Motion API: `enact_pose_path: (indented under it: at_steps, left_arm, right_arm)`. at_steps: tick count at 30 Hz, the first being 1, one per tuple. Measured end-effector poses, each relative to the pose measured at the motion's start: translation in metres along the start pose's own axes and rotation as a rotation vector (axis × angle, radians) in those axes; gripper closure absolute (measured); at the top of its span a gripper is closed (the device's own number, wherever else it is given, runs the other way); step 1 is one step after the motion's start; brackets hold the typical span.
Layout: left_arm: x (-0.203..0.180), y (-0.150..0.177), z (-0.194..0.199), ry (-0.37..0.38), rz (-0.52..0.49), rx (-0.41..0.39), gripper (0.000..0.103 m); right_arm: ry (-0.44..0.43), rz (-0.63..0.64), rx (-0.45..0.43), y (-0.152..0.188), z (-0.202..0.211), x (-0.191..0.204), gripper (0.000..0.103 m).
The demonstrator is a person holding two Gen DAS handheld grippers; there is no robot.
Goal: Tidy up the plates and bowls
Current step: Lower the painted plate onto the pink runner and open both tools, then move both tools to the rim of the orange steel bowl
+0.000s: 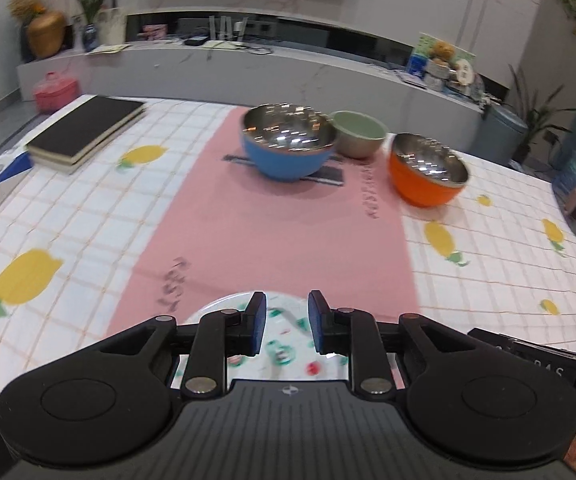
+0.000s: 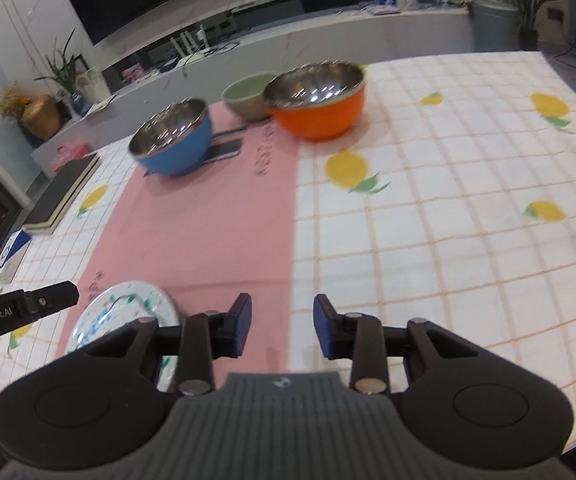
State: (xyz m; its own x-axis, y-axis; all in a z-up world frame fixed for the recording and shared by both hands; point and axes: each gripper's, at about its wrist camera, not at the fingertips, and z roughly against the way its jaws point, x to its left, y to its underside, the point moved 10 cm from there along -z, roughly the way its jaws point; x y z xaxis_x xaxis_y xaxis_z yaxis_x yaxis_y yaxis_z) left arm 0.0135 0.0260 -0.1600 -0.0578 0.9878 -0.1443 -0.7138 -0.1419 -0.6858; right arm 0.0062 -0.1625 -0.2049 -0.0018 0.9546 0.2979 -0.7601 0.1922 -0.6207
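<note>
Table, covered by a white checked lemon-print cloth with a pink runner down its middle: bears all items. Blue-shelled bowl with steel lining, largest vessel, upright on the far part of the runner. Orange-shelled bowl with steel lining, upright to its right, just off the runner's edge, apart from the blue one. Pale green bowl, smaller, behind and between the two; whether it touches either cannot be told. White round plate with green and red print, flat at the runner's near end, directly beneath the left gripper, whose blue pads are spread and hold nothing. Right gripper, likewise spread and empty, hovers over bare runner beside the plate. Step judged: early, nothing stacked; the bowls stand loose. Next move calls for the left gripper to drop to the plate's rim and pinch it, or for a reach toward the bowls for nesting.
</note>
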Motion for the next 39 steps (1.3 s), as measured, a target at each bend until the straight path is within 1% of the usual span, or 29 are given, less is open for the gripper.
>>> enact_pose_path:
  at_steps: [3, 9, 11, 13, 18, 25, 30, 31, 33, 35, 39]
  left_arm:
    - [-0.016, -0.009, -0.005, 0.024, -0.018, 0.004, 0.070]
    - [-0.048, -0.027, -0.015, 0.037, -0.078, -0.005, 0.069]
    - [-0.058, -0.032, -0.019, 0.037, -0.101, -0.006, 0.067]
    - [-0.067, -0.039, -0.024, 0.036, -0.116, -0.006, 0.065]
    - [-0.087, -0.060, -0.032, 0.054, -0.127, -0.013, 0.057]
    - [-0.106, -0.090, -0.048, 0.059, -0.136, -0.027, 0.053]
    - [-0.116, -0.106, -0.066, 0.069, -0.169, -0.027, 0.050]
    - [-0.117, -0.109, -0.071, 0.067, -0.172, -0.025, 0.050]
    - [-0.119, -0.115, -0.080, 0.066, -0.171, -0.014, 0.049]
    - [-0.123, -0.120, -0.092, 0.082, -0.168, 0.003, 0.049]
    - [-0.121, -0.131, -0.118, 0.083, -0.094, 0.044, 0.048]
  right_arm:
    - [0.024, -0.003, -0.016, -0.009, 0.002, -0.013, 0.066]
    - [0.056, -0.010, -0.040, -0.026, 0.004, -0.032, 0.064]
    - [0.067, -0.016, -0.051, -0.034, 0.005, -0.038, 0.061]
    - [0.071, -0.016, -0.065, -0.042, 0.007, -0.042, 0.056]
    - [0.086, -0.016, -0.105, -0.069, 0.009, -0.050, 0.050]
    - [0.108, -0.030, -0.149, -0.109, 0.003, -0.058, 0.043]
    - [0.146, -0.047, -0.134, -0.130, -0.015, -0.069, 0.041]
    - [0.158, -0.053, -0.128, -0.134, -0.020, -0.072, 0.038]
    - [0.175, -0.072, -0.116, -0.142, -0.030, -0.079, 0.036]
    - [0.184, -0.092, -0.102, -0.151, -0.040, -0.084, 0.036]
    - [0.194, -0.123, -0.084, -0.165, -0.061, -0.094, 0.036]
